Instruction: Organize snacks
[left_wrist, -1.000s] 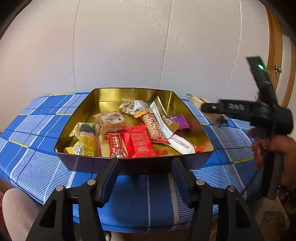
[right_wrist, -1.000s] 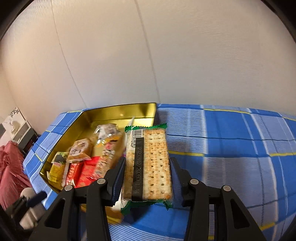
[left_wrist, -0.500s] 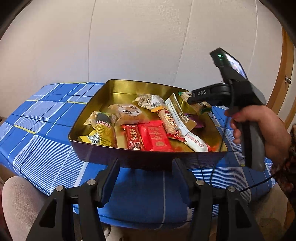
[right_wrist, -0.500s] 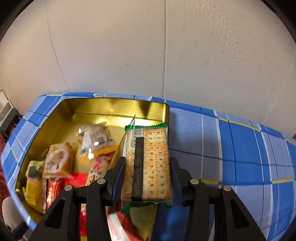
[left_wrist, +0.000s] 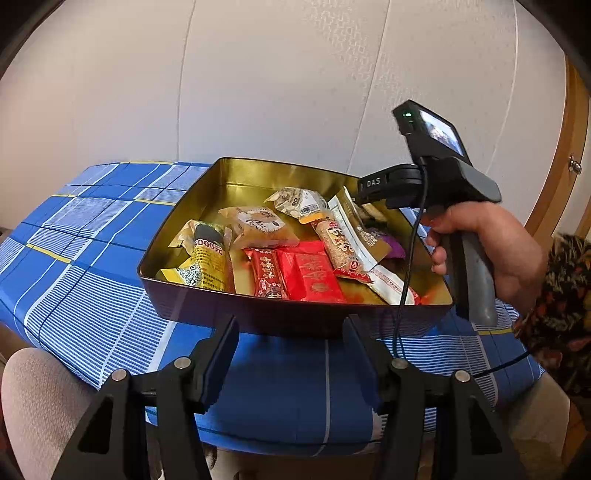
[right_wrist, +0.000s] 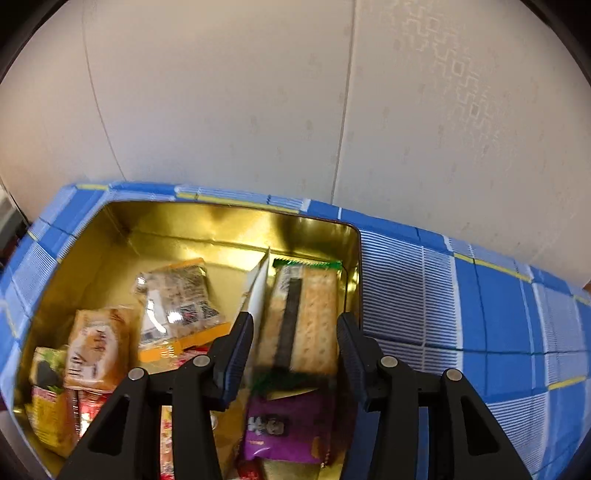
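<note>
A gold tin (left_wrist: 258, 177) holding several wrapped snacks stands on the blue checked tablecloth (left_wrist: 92, 258); it also shows in the right wrist view (right_wrist: 221, 221). My right gripper (right_wrist: 295, 332) is open above the tin's right side. The cracker packet (right_wrist: 306, 317) lies in the tin between and below its fingers, free of them, over a purple packet (right_wrist: 280, 424). In the left wrist view the right gripper's body (left_wrist: 443, 184) hangs over the tin's far right corner. My left gripper (left_wrist: 291, 354) is open and empty, in front of the tin's near wall.
A white wall (left_wrist: 295, 74) stands close behind the table. A wooden door frame (left_wrist: 561, 166) is at the right. The tablecloth (right_wrist: 480, 314) stretches to the right of the tin. The table's near edge (left_wrist: 295, 443) lies just below my left gripper.
My right gripper moved left over the tin, lowered and opened; the cracker packet left its fingers and now lies in the tin. My left gripper stayed open.
</note>
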